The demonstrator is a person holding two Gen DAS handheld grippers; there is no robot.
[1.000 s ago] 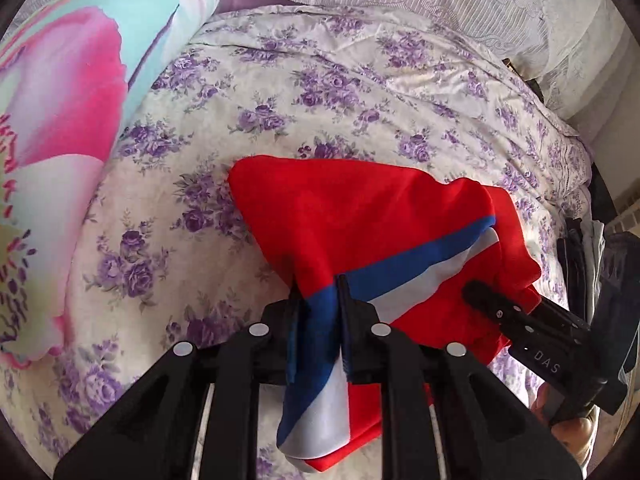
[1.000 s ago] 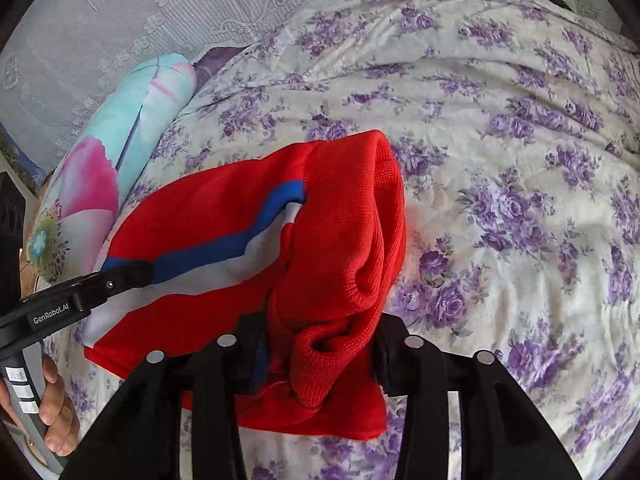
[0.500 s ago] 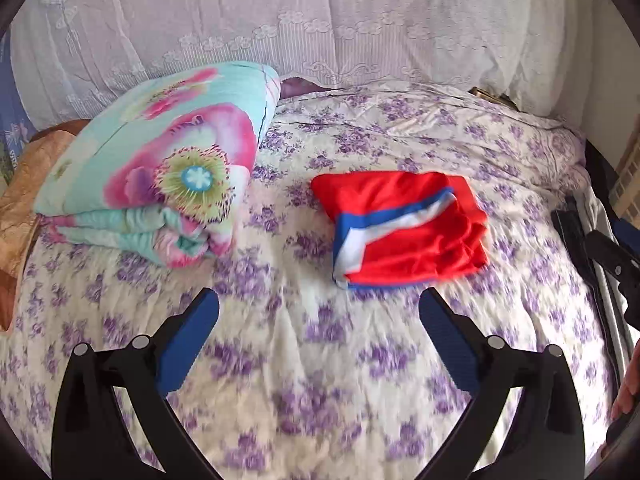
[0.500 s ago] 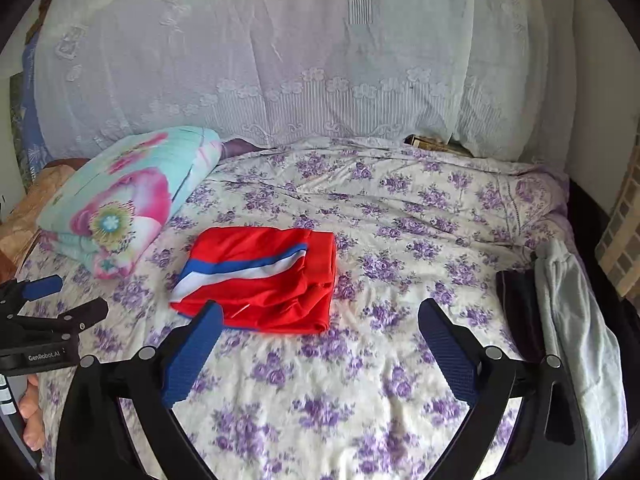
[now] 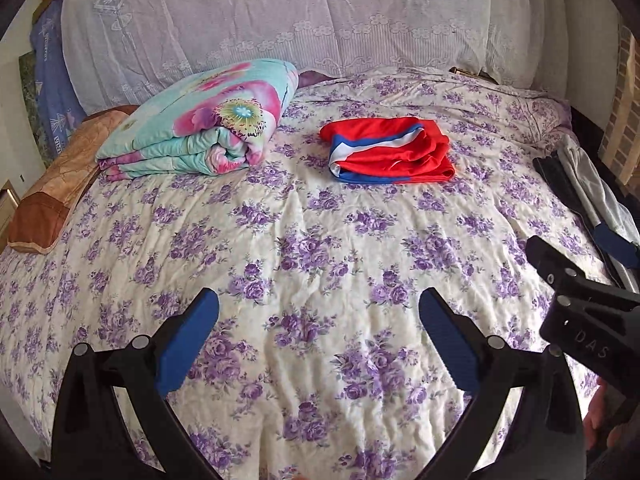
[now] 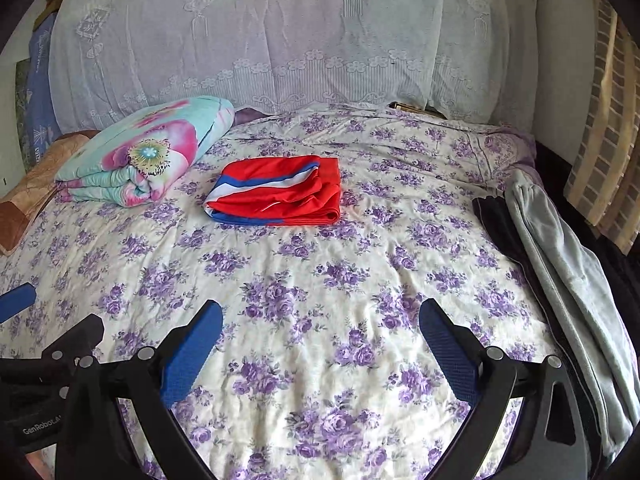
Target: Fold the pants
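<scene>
Left hand-held gripper (image 5: 319, 334) spread wide, holding nothing; right hand-held gripper (image 6: 321, 346) likewise, side by side.

Folded pants (image 5: 390, 151) lie on the bed (image 5: 320, 264), mid-far, well ahead of my tongs. Folded quilt (image 5: 200, 120) just left of pants, apart from them. Pillow (image 5: 60, 184) left of quilt, at bed's edge. Curtain (image 5: 280, 12) behind bed. Other clothes (image 6: 560, 264) draped along bed's right edge. My left tongs (image 5: 318, 336) & right tongs (image 6: 320, 340) near side, over bare sheet, both w/ nothing between.
</scene>
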